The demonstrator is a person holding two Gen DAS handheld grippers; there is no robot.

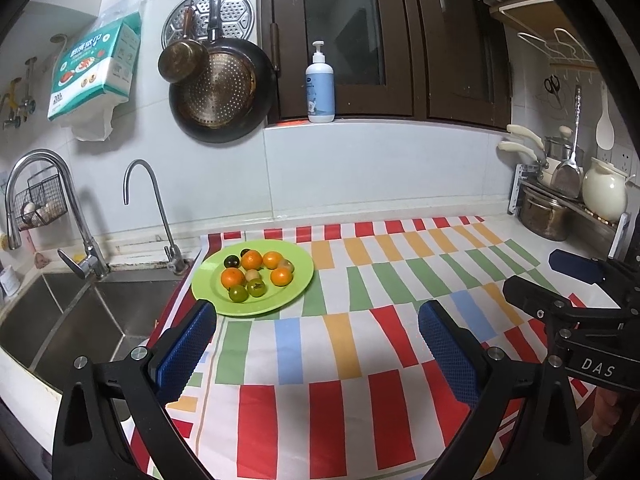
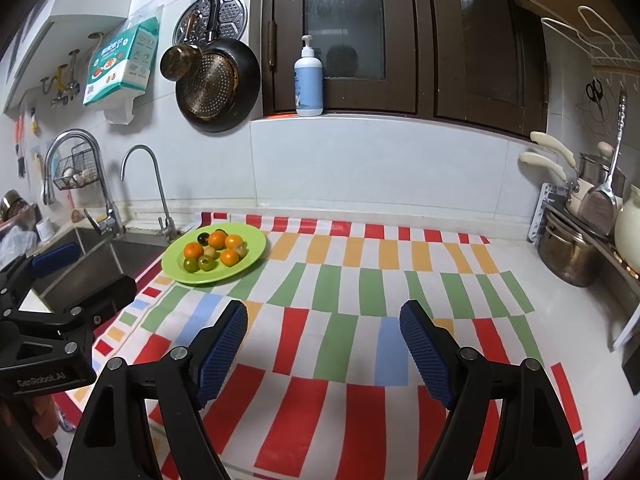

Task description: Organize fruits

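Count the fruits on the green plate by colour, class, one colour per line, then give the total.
On the green plate:
Orange fruits: 4
Green fruits: 2
Dark fruits: 2
Pale tan fruits: 2
Total: 10

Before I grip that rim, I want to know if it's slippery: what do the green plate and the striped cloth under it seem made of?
The green plate looks like moulded plastic or melamine: uniform lime colour, soft sheen, thin rim. The striped cloth looks like wipeable vinyl or oilcloth: it lies flat with a faint gloss, though coated fabric is possible.
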